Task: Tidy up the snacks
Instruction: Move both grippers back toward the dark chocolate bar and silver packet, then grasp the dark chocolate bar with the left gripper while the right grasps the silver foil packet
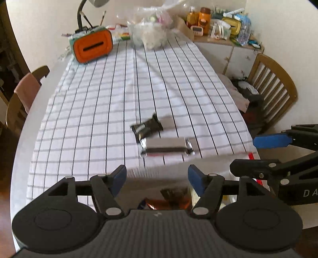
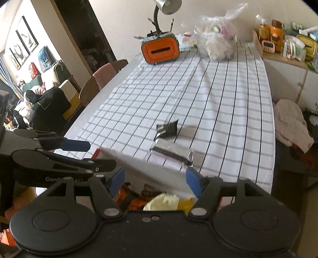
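Two snack packets lie near the front of the checked tablecloth (image 1: 99, 95): a small black packet (image 1: 147, 129) (image 2: 167, 129) and, just in front of it, a longer silver packet (image 1: 167, 147) (image 2: 173, 150). My left gripper (image 1: 157, 177) (image 2: 102, 154) hovers open over the table's near edge with nothing pressed between its blue pads (image 1: 119, 177). My right gripper (image 2: 156, 179) (image 1: 244, 154) is close beside it on the right, also open and holding nothing. Under both grippers is a blurred white container (image 2: 127, 158) with orange and yellow snack packs (image 2: 161, 200) inside.
At the far end of the table stand an orange tissue box (image 1: 92, 47), a desk lamp (image 2: 168, 6) and a stuffed clear plastic bag (image 1: 151, 33). Wooden chairs flank the table (image 1: 25, 93) (image 1: 274, 83). A cabinet with bottles (image 1: 218, 21) is at the back right.
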